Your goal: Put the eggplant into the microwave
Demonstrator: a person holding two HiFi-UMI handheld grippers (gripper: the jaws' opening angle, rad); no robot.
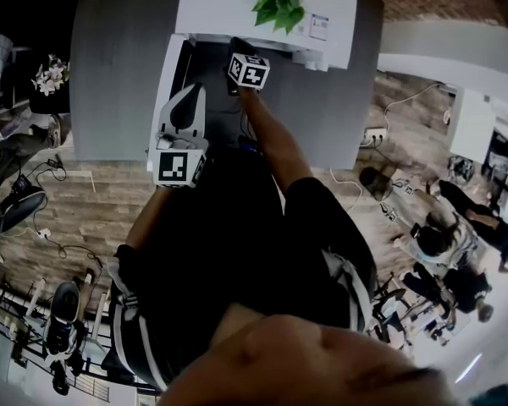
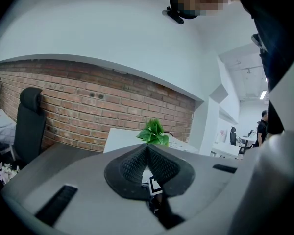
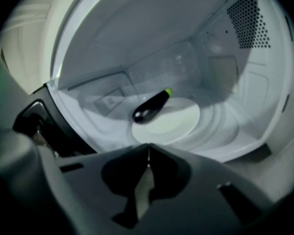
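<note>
Right tool (image 3: 148, 150) hangs at the mouth of the microwave (image 3: 250, 97), jaws pressed together and empty. Straight ahead and apart from it, the eggplant (image 3: 152, 105) lies on the turntable plate (image 3: 181, 124), long axis slanting, green stem end deeper in. Left tool (image 2: 147, 148), also closed on nothing, is farther off, so backing the right one straight out looks next.

The person is wearing a black short-sleeved shirt (image 1: 229, 235) with white shoulder stripes (image 1: 129, 311); the left hand-held gripper (image 2: 147, 147) and right hand-held gripper (image 3: 148, 148) are carrying black-and-white marker cubes (image 1: 176, 166).
</note>
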